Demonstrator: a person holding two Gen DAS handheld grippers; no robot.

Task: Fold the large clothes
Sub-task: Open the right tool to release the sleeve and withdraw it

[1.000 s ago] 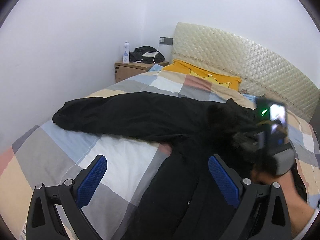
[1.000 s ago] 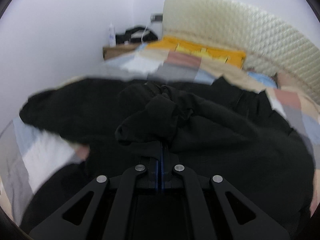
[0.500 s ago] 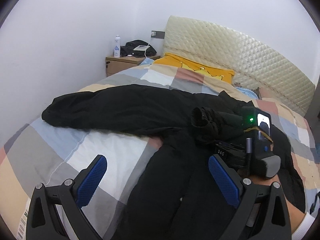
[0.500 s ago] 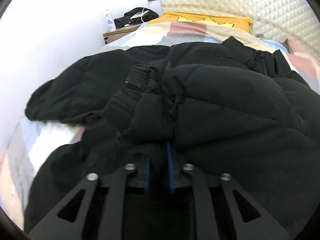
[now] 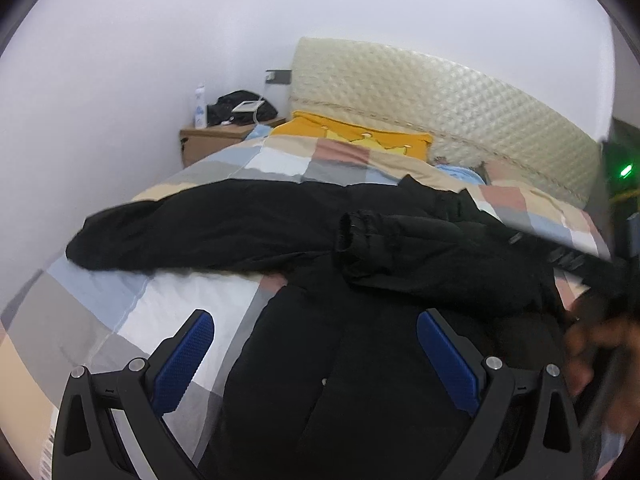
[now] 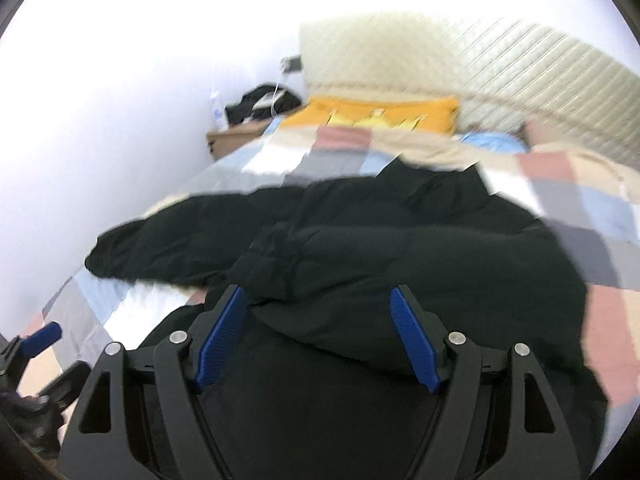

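Both wrist views—bed lengthwise, headboard-ward

I see a black jacket lying on a bedspread checked in grey, pale blue, white, beige and dusty pink. Beyond the jacket, toward the headboard, lies a mustard-yellow pillow with a lighter yellow print. The headboard itself is cream with a quilted diamond pattern. Left of the headboard stands a light brown wooden nightstand against a plain white wall. My left gripper and right gripper are black with blue textured pads.
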